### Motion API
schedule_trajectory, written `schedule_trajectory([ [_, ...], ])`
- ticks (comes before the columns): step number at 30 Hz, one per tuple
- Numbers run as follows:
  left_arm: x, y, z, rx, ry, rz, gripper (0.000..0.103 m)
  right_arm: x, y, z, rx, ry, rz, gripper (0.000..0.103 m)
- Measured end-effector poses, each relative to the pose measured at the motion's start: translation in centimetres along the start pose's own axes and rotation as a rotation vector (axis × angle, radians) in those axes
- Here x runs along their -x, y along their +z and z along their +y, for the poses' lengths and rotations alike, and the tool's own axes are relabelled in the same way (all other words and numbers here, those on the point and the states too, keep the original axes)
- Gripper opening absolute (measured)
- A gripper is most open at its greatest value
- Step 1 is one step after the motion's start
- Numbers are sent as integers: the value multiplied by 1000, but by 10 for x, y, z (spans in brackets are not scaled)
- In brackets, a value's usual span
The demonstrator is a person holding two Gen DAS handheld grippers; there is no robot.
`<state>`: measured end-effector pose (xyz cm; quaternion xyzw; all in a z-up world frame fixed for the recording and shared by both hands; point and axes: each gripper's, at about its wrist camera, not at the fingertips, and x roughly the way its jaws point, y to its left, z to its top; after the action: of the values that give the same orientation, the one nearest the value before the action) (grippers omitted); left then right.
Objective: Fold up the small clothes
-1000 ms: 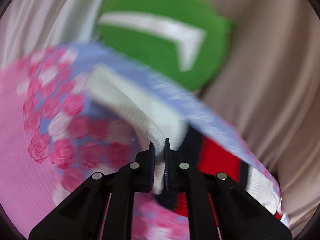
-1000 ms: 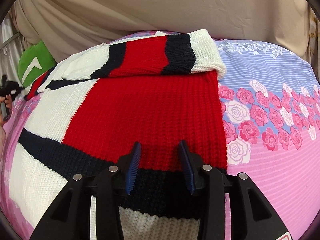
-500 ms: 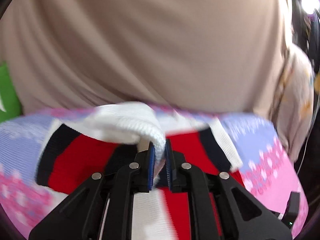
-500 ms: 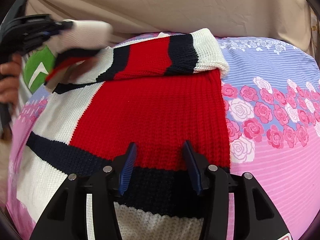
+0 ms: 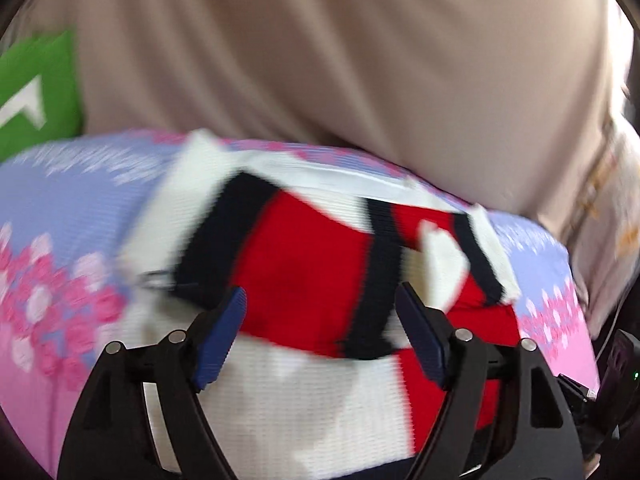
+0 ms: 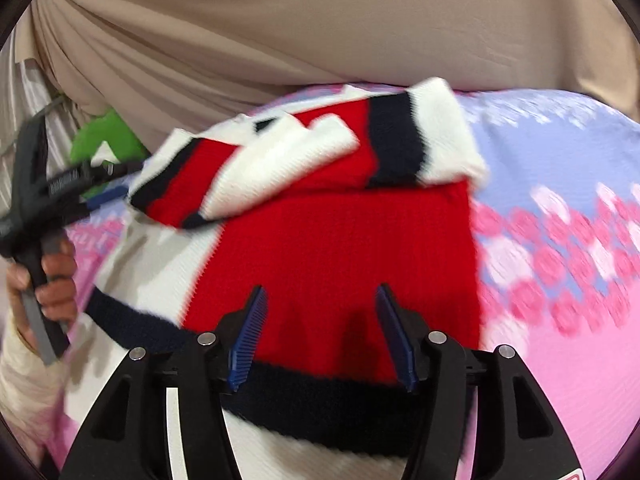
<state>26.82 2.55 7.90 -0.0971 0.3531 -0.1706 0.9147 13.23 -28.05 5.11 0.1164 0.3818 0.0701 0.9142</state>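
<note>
Garment: a small knitted sweater in red, white and navy stripes (image 6: 332,248) lies spread on the bed, with its body flat and both sleeves brought across the chest.
Left sleeve: the striped knitted sleeve with a white cuff (image 6: 256,168) lies folded over the upper part of the red body; it is blurred in both views.
Right sleeve: the other striped sleeve with a broad white cuff (image 6: 440,136) lies across the top edge of the sweater, its cuff at the right side.
Left tool: the black two-finger left gripper with blue ribbed pads (image 5: 320,328) has its jaws spread wide, nothing between them, over the folded sleeve; in the right wrist view it shows at the left edge (image 6: 100,188), held by the person's left hand (image 6: 52,280).
Right tool: the black right gripper with blue pads (image 6: 322,332) has its jaws spread apart, gripping nothing, above the lower red part and navy band of the sweater.
Surface: a bedsheet printed with pink roses on lilac and pink (image 6: 560,240) lies under the sweater.
Background: a beige draped cloth (image 6: 320,32) hangs behind the bed; a green cushion with a white mark (image 5: 36,92) sits at the far left.
</note>
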Motion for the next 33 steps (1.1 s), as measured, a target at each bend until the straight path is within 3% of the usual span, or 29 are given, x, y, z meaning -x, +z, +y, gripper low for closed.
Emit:
schedule_trajectory([
  [3,-3,4,40,122,50,15,74,-17,33,20,-22,29,11,55],
  [7,-14,-1,70,231,56,36,74,-58,71,55,-34,-15,46,58],
  [12,-26,-12,84,270,56,50,74,-107,86,80,-14,-163,65,57],
  [13,-29,-14,85,264,58,54,74,-112,84,82,-5,-196,60,54],
  [15,-32,-15,86,258,49,59,74,-109,81,77,3,-233,40,23],
  [17,-31,-17,86,244,41,54,74,-94,76,61,-34,-185,35,9],
  [18,-30,-18,86,239,38,52,73,-84,72,49,-78,-142,31,8],
  [22,-27,-18,86,258,30,47,73,-62,52,6,-189,-43,44,9],
  [27,-25,-14,83,320,-28,68,73,-64,39,-20,-260,25,53,29],
  [30,-29,-12,88,355,-39,100,73,-52,43,-28,-297,19,4,47],
  [33,-34,-11,101,424,-44,113,73,-38,42,-40,-339,-15,-31,44],
])
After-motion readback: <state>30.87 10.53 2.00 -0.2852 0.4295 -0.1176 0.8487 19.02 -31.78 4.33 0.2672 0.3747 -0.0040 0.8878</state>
